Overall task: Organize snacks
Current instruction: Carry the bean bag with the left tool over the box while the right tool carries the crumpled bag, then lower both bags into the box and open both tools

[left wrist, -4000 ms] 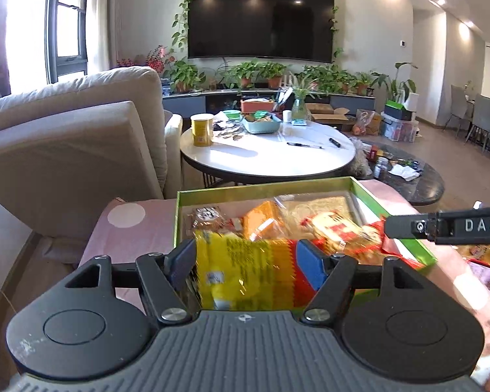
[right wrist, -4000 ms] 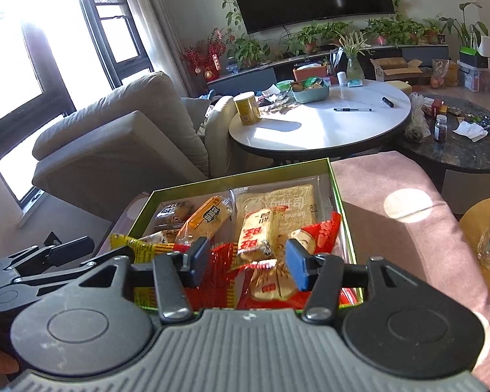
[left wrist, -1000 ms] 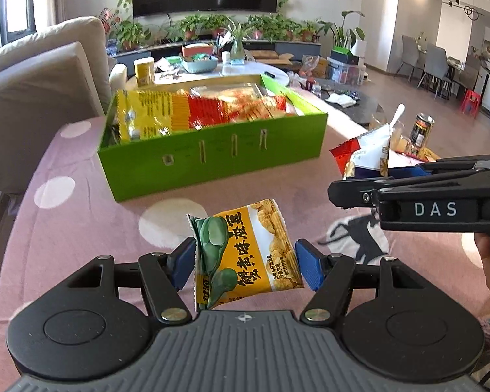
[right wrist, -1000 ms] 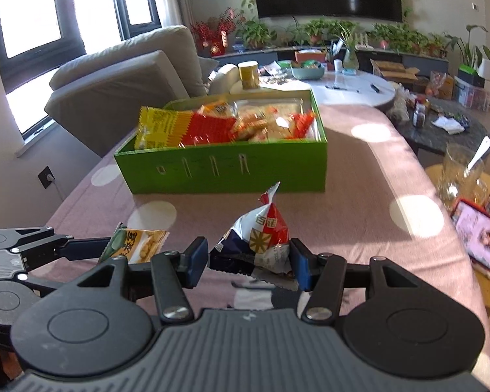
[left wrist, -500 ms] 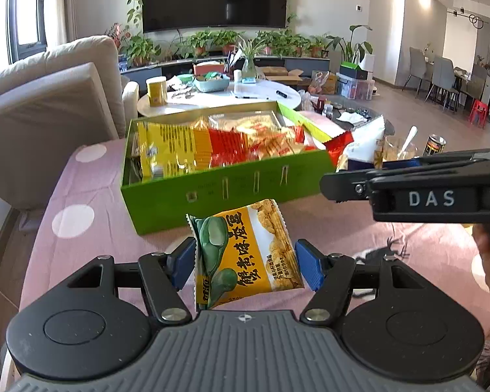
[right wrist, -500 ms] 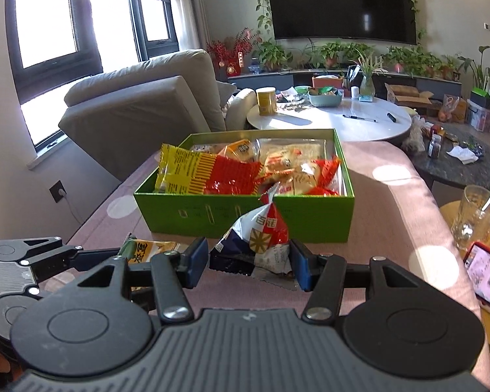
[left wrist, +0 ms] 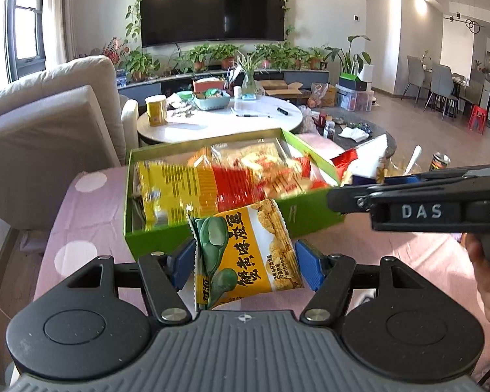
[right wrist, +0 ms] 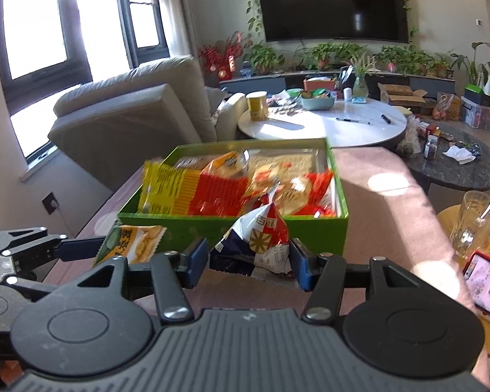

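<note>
A second ago the green box (left wrist: 232,228) stood farther off on the pink spotted cloth (left wrist: 81,215); now both grippers have come up close to its near wall, each keeping its packet. On the left, the left gripper (left wrist: 245,266) has its blue pads pressed on the sides of a yellow and green snack packet (left wrist: 245,254), upright, printed with green beans, crisps and large Chinese characters. The box beyond is full of yellow and red packets, blurred. To the right, the right gripper (right wrist: 250,263) clamps a crumpled red, white and navy packet (right wrist: 258,238) bearing a gold star emblem and Chinese characters. Its side reads "DAS".
</note>
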